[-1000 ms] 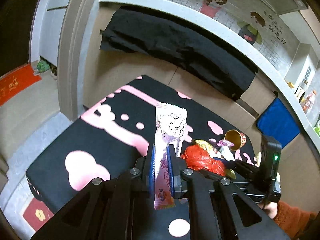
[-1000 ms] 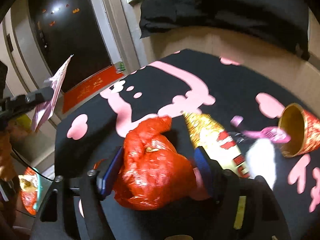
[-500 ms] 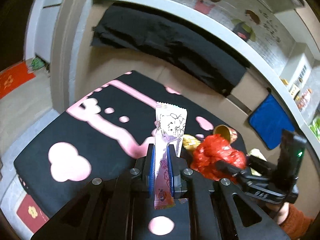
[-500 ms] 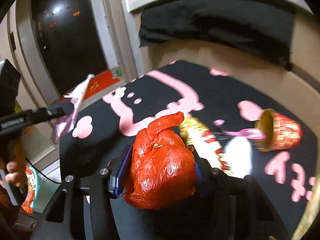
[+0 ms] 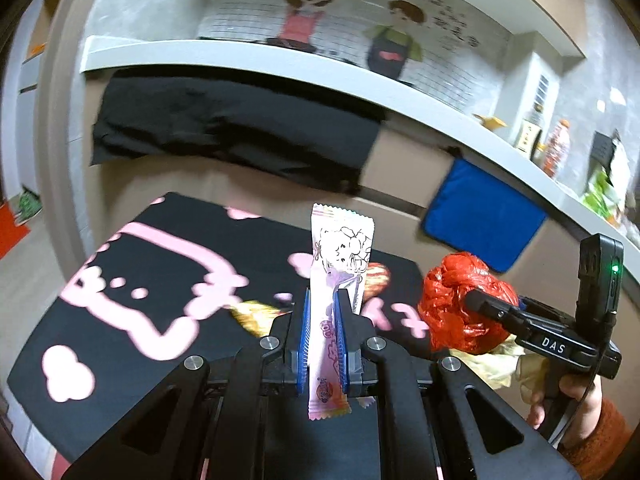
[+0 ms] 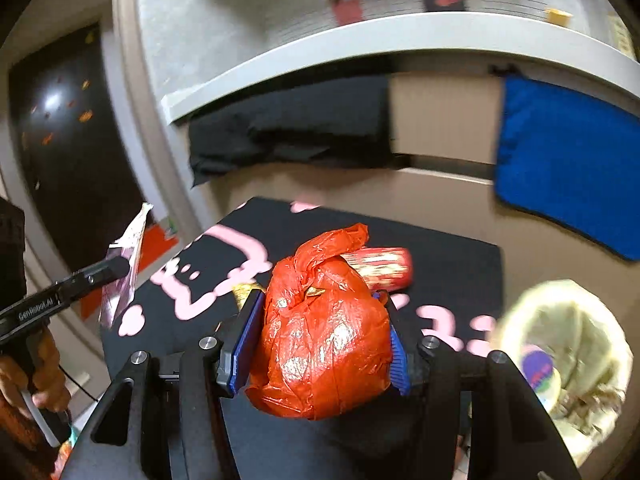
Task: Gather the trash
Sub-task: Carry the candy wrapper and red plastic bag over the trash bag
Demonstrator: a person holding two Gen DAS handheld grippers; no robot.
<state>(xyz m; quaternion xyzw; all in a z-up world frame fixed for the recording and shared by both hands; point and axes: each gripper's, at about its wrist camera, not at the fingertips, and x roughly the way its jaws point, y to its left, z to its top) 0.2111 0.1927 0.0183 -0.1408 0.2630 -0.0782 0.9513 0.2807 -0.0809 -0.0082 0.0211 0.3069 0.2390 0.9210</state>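
A: Left gripper (image 5: 322, 332) state?
B: Blue ribbed pads clamp a flat glossy pink wrapper (image 5: 338, 280), upright, above the black cloth with pink shapes (image 5: 132, 280).
A: Right gripper (image 6: 320, 344)?
B: Clenched on a crinkled red plastic bag (image 6: 326, 336), bulging, knotted top, beside a lined bin (image 6: 568, 360).

We are in a lived-in home. A cartoon mural of a girl and a boy (image 5: 348, 20) covers the wall above a long grey shelf (image 5: 280, 64) that holds bottles and small packets (image 5: 558, 150). Black cloth (image 5: 224, 128) and a blue cloth (image 5: 480, 220) hang below it. We see a dark entrance door (image 6: 60, 152) with a red mat (image 6: 156, 242).
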